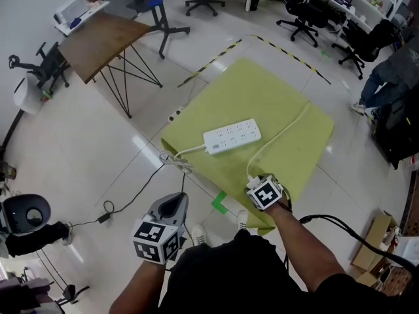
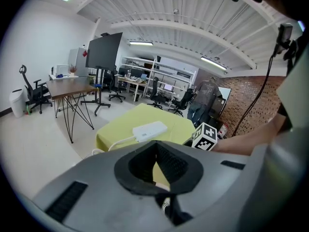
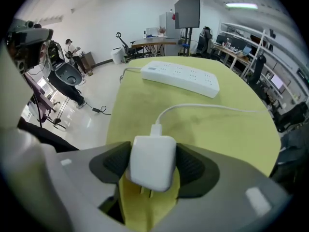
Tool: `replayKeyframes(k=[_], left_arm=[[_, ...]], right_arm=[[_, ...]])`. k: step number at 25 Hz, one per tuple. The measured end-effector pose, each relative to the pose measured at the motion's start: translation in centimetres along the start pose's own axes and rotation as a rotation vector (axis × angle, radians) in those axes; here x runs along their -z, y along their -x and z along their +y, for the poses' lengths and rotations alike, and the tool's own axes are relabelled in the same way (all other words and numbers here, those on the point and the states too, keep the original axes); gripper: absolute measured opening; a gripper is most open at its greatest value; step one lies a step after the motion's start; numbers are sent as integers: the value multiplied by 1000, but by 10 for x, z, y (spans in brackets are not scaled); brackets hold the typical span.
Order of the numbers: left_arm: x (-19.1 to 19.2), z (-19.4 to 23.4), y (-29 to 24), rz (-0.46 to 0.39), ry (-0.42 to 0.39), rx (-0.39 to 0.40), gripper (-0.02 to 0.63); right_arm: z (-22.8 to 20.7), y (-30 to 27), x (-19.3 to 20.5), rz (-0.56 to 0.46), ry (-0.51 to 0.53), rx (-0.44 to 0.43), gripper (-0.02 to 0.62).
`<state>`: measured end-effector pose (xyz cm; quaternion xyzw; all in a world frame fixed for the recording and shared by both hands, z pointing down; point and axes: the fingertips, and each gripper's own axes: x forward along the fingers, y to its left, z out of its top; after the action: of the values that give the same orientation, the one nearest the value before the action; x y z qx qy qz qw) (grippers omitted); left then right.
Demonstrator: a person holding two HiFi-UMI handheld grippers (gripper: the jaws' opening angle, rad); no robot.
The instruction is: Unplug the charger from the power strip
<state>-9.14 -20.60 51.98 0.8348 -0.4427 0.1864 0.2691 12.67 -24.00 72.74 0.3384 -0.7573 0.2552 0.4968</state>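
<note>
- Office floor (image 1: pixel 98 149) surrounds a yellow-green cloth (image 1: pixel 281 103); the strip (image 1: pixel 232 137) lies mid-cloth.
- We find the charger (image 3: pixel 152 159) at the near edge of the cloth, well apart from the strip. Its prongs (image 3: pixel 146 191) are bare (we judge the unplugging done).
- Right gripper (image 3: pixel 154 166): clamped on the charger, one pad (image 3: pixel 192 167) against each flat side.
- Left gripper (image 2: pixel 157 152): jaws together, nothing between them, held off the cloth.
- Handling, as we judge it: the charger is light and rigid, and its smooth shell is likely to slip.
- We recommend holding it by the flat sides, mid-body, never by the prongs.
- We expect the cable (image 3: pixel 207 108), limp and trailing over the cloth, to drag slightly. Do not lift by it.
</note>
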Motion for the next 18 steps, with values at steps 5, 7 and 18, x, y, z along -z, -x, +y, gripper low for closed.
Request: replayKeyframes(k=[5, 7, 18], left_arm=[[0, 5, 9, -13, 15, -23, 6], [1, 7, 12, -18, 18, -23, 6], [1, 16, 18, -33, 11, 54, 6]], right_arm=[[-5, 4, 2, 7, 1, 10, 330], [-5, 5, 3, 8, -2, 7, 334], [-3, 48, 0, -93, -153, 65, 348]])
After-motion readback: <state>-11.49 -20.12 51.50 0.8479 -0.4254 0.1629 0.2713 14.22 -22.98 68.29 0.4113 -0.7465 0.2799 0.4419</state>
